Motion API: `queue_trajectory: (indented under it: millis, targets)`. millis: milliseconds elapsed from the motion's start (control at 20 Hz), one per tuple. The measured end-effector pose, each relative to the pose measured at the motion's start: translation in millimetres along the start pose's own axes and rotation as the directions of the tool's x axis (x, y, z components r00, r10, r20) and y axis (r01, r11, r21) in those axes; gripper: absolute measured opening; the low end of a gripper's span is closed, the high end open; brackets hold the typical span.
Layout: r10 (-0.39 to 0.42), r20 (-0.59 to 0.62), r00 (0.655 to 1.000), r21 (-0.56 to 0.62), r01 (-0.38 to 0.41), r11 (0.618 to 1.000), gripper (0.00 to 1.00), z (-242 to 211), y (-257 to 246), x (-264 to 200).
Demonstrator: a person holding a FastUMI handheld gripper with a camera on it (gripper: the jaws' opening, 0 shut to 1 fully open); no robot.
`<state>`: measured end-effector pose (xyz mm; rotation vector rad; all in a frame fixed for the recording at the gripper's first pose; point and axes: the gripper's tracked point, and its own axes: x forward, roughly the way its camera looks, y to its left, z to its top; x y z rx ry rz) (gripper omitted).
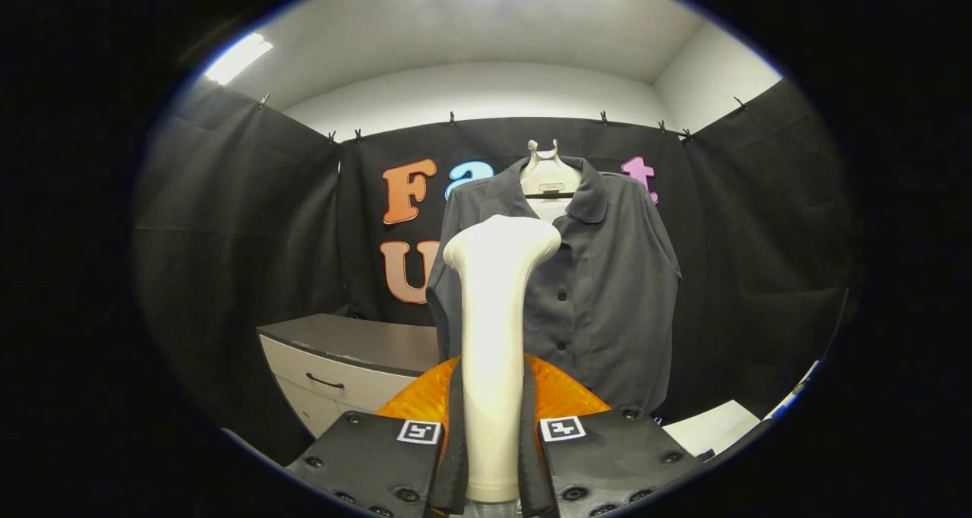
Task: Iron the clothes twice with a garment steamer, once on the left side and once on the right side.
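Between the claw fingers, steamer stands upright, facing shirt

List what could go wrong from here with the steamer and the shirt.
1. The tool is shut on the steamer low on its handle, so the tall body may tilt or slip during a stroke.
2. The steamer head is level with the collar and blocks the shirt's left half from view, so contact there is hard to judge.
3. The shirt hangs free on its hanger, so pressing may swing it away.
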<state>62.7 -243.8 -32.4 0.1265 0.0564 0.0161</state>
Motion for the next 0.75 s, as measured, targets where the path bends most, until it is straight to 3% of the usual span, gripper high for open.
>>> queue_trajectory:
  millis: [750]
  targets:
    - [0.008, 0.008, 1.0, 0.005, -0.008, 1.0, 0.34, 3.2, 5.0, -4.3]
